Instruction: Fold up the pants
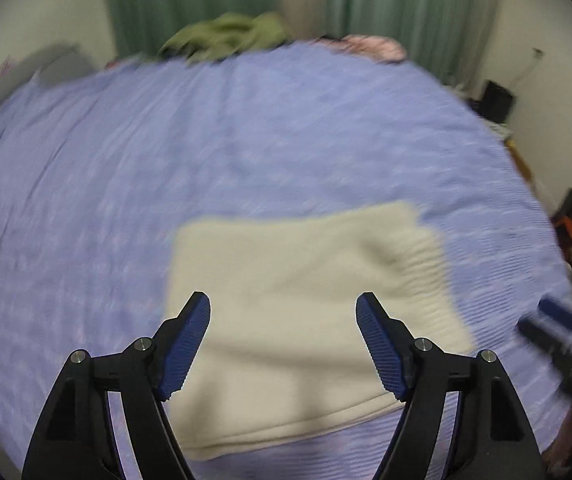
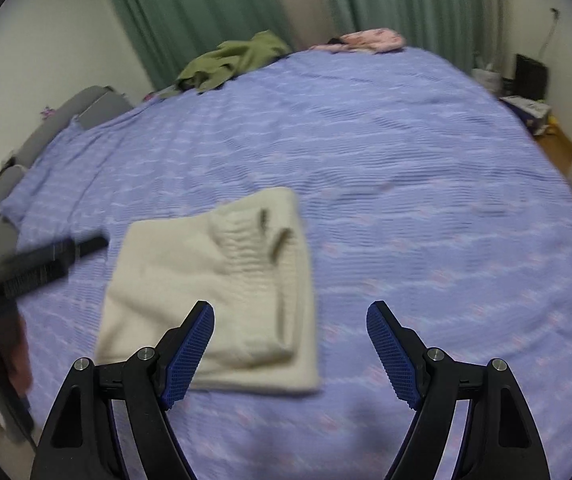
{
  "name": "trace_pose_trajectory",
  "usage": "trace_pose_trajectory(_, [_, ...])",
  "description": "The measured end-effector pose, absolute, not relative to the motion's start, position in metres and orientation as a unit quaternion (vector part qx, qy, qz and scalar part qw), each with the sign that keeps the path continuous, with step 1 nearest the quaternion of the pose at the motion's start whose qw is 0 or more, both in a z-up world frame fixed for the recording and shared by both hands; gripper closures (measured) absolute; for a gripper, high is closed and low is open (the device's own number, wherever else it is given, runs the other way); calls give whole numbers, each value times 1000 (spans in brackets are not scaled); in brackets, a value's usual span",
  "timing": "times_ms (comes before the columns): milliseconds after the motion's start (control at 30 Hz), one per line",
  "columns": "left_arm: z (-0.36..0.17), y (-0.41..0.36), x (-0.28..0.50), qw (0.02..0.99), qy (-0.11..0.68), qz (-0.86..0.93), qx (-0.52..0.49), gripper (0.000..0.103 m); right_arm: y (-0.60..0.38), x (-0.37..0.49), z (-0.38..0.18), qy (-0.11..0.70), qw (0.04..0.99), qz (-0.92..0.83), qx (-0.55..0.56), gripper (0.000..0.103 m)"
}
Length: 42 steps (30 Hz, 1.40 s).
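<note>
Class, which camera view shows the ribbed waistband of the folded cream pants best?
The right wrist view: the ribbed waistband lies unobstructed, its dark loops visible. The left wrist view shows it blurred at the pants' right edge.

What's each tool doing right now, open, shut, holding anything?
Left tool: open, empty, above the folded cream pants.
Right tool: open, empty, above the purple bedspread, pants to its left.
</note>
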<state>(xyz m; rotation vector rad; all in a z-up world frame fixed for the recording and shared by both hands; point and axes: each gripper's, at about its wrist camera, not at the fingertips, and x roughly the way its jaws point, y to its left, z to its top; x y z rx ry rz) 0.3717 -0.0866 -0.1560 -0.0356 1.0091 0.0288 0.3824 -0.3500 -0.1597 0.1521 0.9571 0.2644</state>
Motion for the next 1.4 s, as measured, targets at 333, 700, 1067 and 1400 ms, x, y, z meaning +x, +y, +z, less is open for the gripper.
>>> trace_pose_trajectory(333, [-257, -41, 355, 824, 563, 39, -43, 43, -300, 475, -211, 472, 866, 152, 66, 46])
trace_pose_trajectory(700, [-264, -38, 345, 828, 557, 24, -53, 45, -309, 494, -213, 495, 850, 162, 82, 102])
trace_pose_trajectory(1067, [-263, -38, 348, 828, 555, 36, -69, 45, -301, 497, -223, 501, 847, 166, 62, 66])
trace_pose_trajectory(1400, [-265, -39, 347, 827, 556, 38, -69, 45, -286, 501, -219, 487, 854, 181, 23, 66])
